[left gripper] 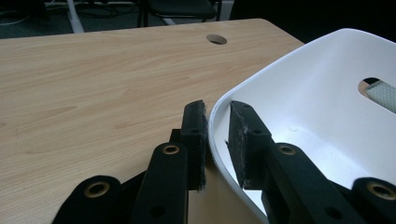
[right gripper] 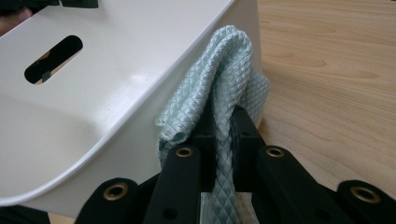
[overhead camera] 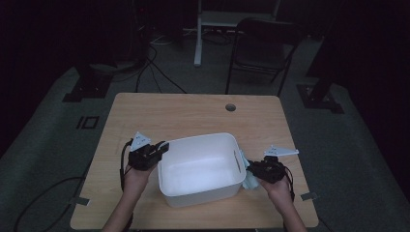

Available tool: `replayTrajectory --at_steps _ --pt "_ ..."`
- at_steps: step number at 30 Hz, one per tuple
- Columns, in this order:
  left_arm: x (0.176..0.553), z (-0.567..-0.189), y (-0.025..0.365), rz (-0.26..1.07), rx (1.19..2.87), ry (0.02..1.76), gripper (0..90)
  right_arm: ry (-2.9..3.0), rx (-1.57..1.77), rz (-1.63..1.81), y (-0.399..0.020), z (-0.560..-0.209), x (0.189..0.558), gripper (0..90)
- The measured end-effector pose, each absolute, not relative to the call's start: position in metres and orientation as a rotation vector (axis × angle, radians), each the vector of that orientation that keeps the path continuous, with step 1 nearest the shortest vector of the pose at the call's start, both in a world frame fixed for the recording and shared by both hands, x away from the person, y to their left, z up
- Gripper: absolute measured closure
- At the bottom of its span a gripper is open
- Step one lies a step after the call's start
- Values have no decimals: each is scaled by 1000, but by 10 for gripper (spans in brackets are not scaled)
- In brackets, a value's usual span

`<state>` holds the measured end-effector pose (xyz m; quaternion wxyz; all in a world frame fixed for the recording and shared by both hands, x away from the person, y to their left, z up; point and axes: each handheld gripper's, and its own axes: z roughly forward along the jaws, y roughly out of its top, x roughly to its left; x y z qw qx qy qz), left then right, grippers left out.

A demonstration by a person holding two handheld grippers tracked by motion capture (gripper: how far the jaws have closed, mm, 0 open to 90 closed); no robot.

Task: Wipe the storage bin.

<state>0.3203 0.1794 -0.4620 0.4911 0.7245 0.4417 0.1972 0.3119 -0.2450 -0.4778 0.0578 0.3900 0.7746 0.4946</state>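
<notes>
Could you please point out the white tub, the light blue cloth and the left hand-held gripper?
white tub (overhead camera: 198, 166): high view, on its bare inner floor.
light blue cloth (right gripper: 219, 70): right gripper view, on its quilted fold.
left hand-held gripper (left gripper: 217, 135): left gripper view, midway between its fingertips.

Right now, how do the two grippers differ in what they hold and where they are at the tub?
The left gripper has its fingers astride the rim of the white tub, one inside and one outside; the right gripper is shut on a light blue cloth. The left is at the tub's left side, the right outside its right wall. Both are black.
</notes>
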Motion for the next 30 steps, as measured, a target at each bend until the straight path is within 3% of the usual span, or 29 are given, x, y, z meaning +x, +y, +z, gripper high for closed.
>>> replayTrajectory --at_steps 30 --pt "321 -461 177 481 1785 1059 765 2371 1146 1524 -246 -463 339 834"
